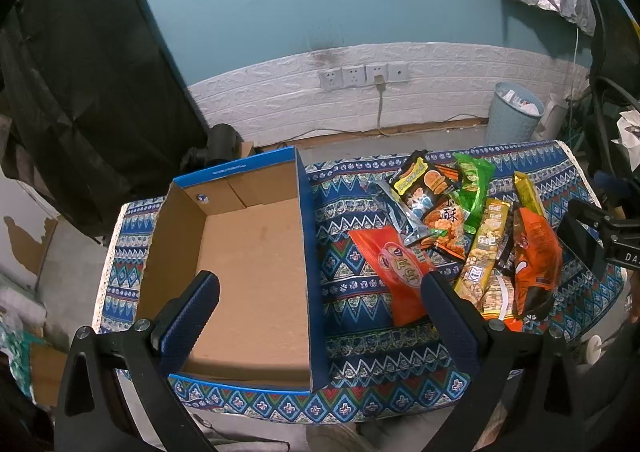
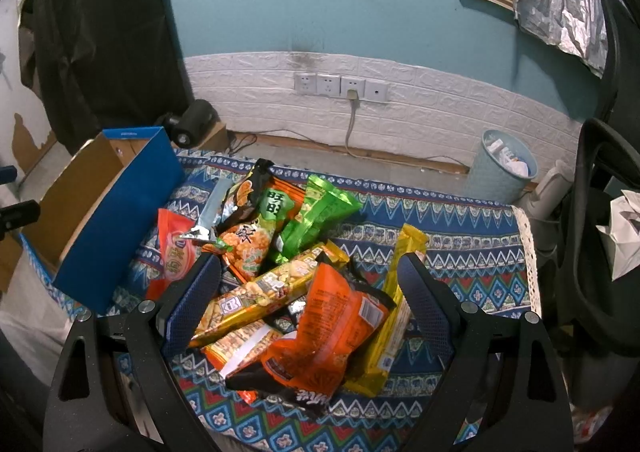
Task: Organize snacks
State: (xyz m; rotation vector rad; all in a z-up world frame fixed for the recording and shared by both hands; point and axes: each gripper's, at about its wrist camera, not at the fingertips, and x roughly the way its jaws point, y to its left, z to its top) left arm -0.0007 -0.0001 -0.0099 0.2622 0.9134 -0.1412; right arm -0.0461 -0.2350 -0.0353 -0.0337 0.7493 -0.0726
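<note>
Two grippers hang above a table draped in a patterned blue cloth [image 1: 360, 332], both spread wide and holding nothing. Nearest in the right wrist view, the right gripper [image 2: 310, 300] hovers over the snack pile, its blue-padded fingers [image 2: 192, 304] straddling an orange packet [image 2: 332, 328] that lies on top of the heap without touching either pad. Under and beside that packet lie a long golden bar pack [image 2: 264, 296] and a yellow stick pack [image 2: 396, 316], the latter running along the pile's right edge. Further back sit a red packet [image 2: 172, 248] on the left, an orange-and-black bag with a green label [image 2: 260, 224] in the middle and a green bag [image 2: 316, 216] to its right, all overlapping.

From the left wrist view, the left gripper [image 1: 320, 312] straddles the blue right wall of an open cardboard box [image 1: 248, 276], one finger over the brown floor and the other above the cloth just beside the red packet [image 1: 394, 272]. Nothing lies inside the box, which stands to the left of the pile. Beyond the table are a row of wall sockets [image 1: 364, 74] and a pale blue bin [image 1: 514, 112] on the floor.
</note>
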